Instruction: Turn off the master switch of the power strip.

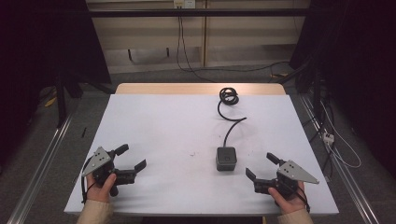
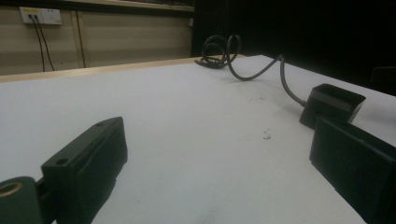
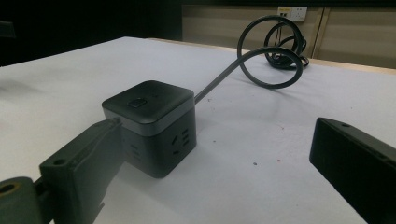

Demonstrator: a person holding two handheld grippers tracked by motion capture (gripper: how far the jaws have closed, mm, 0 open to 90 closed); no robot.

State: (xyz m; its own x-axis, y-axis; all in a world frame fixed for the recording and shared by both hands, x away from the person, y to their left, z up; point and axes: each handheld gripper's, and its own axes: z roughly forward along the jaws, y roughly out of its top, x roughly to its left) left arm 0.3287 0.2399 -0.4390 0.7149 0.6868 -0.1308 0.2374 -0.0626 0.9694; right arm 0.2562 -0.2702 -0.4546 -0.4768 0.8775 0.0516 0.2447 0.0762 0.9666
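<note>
Cube power strip (image 1: 226, 158) sits right of centre on the white table (image 1: 163, 130), its cable (image 1: 229, 116) running back to a coil (image 1: 229, 96) near the far edge. Right gripper (image 1: 264, 169) just beside it, left gripper (image 1: 129, 157) well apart; both jaws wide open, empty. Dark room, wall socket (image 1: 184, 3) behind.

No readable text, brand, number or sign in any view. Dark grey cube-shaped power socket block (image 3: 150, 126) on white tabletop (image 3: 280, 140) bore only unlettered marks: small square button on top face, socket slots on side face. White wall outlet plate (image 2: 39, 15) beyond block, behind table, carried yellow strip along top edge, too blurred to read.
</note>
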